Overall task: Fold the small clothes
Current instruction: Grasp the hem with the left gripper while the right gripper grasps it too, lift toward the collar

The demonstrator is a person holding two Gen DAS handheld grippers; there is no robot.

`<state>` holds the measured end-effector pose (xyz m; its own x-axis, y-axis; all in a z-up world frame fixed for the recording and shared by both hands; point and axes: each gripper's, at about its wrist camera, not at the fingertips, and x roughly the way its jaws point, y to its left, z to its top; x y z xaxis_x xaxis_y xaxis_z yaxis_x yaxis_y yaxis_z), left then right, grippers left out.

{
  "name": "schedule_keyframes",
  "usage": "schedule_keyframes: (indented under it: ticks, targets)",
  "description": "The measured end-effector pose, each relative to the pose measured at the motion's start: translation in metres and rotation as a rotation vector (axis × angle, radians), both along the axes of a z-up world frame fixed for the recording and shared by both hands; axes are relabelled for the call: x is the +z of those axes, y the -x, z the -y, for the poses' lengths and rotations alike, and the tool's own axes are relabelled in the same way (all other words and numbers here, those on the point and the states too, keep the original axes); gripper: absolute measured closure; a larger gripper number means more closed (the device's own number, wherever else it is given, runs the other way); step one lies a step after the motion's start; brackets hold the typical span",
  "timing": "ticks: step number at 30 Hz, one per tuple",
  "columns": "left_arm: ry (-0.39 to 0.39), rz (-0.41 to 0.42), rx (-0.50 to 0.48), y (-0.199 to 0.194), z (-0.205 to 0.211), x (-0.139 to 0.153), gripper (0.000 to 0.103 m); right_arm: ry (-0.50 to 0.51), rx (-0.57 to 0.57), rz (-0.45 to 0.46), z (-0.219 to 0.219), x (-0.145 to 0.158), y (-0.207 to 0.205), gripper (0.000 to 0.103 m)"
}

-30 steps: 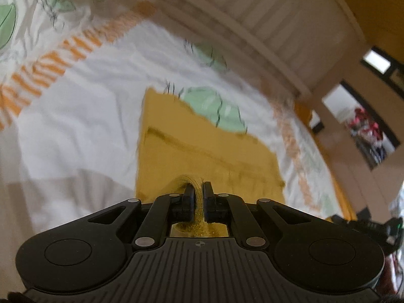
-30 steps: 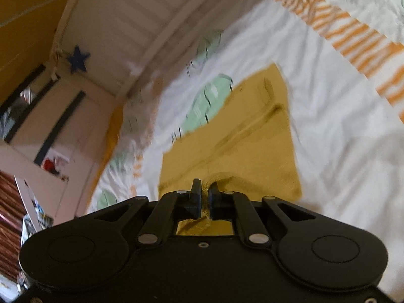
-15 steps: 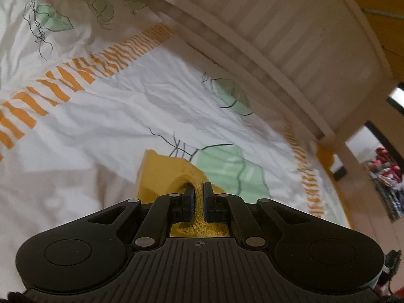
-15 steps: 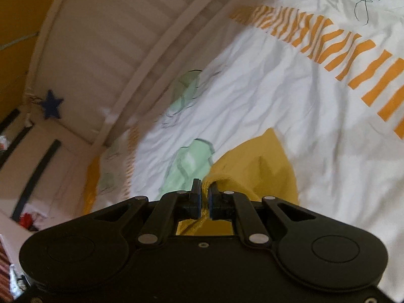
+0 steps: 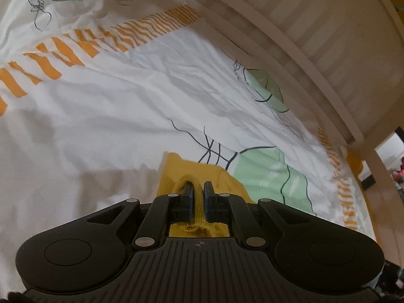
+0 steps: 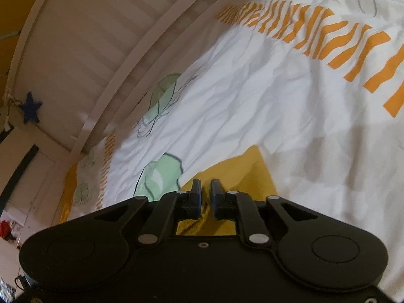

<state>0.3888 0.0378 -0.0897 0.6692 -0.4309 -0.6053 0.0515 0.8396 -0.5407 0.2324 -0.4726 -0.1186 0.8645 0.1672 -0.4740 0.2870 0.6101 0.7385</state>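
Left wrist view: the left tongs (image 5: 198,189) pinch a bunched edge of the yellow garment (image 5: 174,174) on the bed sheet (image 5: 126,116). The right tongs (image 6: 205,188) have just been opening, the garment (image 6: 255,174) loose between their pads.

A white bedsheet (image 5: 121,116) covers the bed, creased all over. A band of wavy orange stripes (image 5: 83,48) runs across its far part, and a narrower orange band (image 5: 346,189) follows the edge beside the rail. Pale green leaf shapes (image 5: 267,176) outlined in thin dark lines lie scattered on it, several near the far edge. A white slatted bed rail (image 6: 83,50) curves along the side of the bed. A dark blue star (image 6: 30,107) hangs on its far post. Beyond the rail, an orange wall (image 6: 7,2) rises.
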Motion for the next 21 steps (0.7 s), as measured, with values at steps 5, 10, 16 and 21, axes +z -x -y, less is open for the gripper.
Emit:
schedule_keyframes:
  ticks: [5, 10, 16, 21]
  targets:
    - [-0.048, 0.030, -0.016, -0.005, 0.007, 0.004, 0.073, 0.070, -0.005, -0.016, 0.005, 0.009, 0.008, 0.068]
    - [-0.084, 0.088, -0.024, 0.011, 0.008, 0.021, 0.071, 0.139, 0.084, -0.027, -0.002, 0.023, 0.012, 0.051]
    - [-0.229, 0.075, -0.204, 0.038, 0.024, 0.023, 0.070, 0.214, 0.275, -0.061, -0.028, 0.034, 0.012, 0.052]
    - [-0.313, 0.041, -0.346, 0.053, 0.036, 0.001, 0.070, 0.345, 0.427, -0.145, -0.063, 0.026, 0.001, 0.052]
